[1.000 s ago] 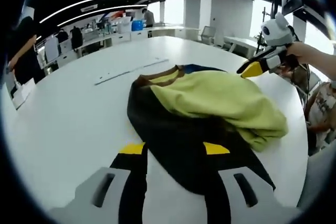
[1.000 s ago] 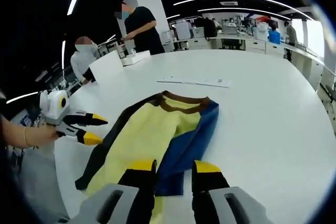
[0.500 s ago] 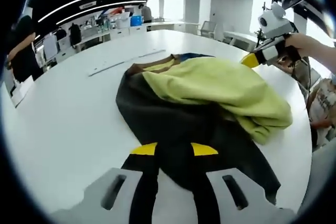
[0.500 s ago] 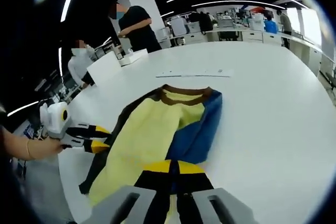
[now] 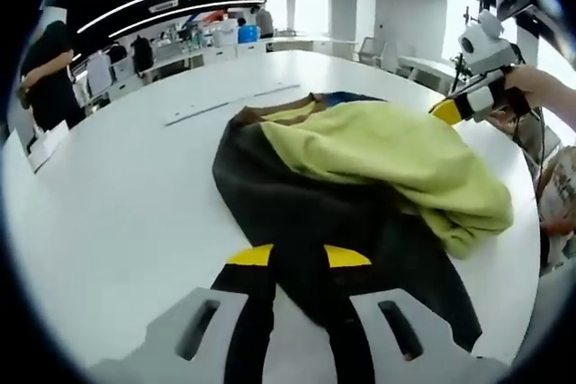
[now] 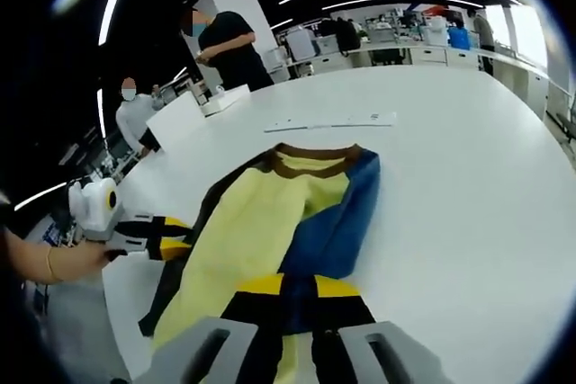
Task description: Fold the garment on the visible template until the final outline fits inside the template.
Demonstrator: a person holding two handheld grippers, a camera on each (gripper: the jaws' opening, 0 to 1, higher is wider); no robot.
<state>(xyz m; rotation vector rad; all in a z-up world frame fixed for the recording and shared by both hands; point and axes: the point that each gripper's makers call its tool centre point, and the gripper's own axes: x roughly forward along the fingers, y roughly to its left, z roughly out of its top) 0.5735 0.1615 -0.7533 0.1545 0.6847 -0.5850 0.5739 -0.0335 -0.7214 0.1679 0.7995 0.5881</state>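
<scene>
We work over a wide white table. In the left gripper view, bare tabletop runs off to the left of our jaws and ahead past the garment; to the right the table's rim curves close behind the cloth. In the right gripper view the open tabletop lies to the right of the jaws and ahead, where a thin white strip rests beyond the brown collar.

Our left gripper has its yellow-tipped jaws drawn close on the black cloth at the near edge of the garment, pinching it. The yellow-green panel is heaped ahead and to the right of these jaws. Farther right, a hand holds the right gripper at the garment's far side.

Our right gripper has its jaws pressed together on the near end of the garment, where the blue and yellow panels meet. The garment stretches ahead from the jaws. At the left a hand holds the left gripper at the black edge.
</scene>
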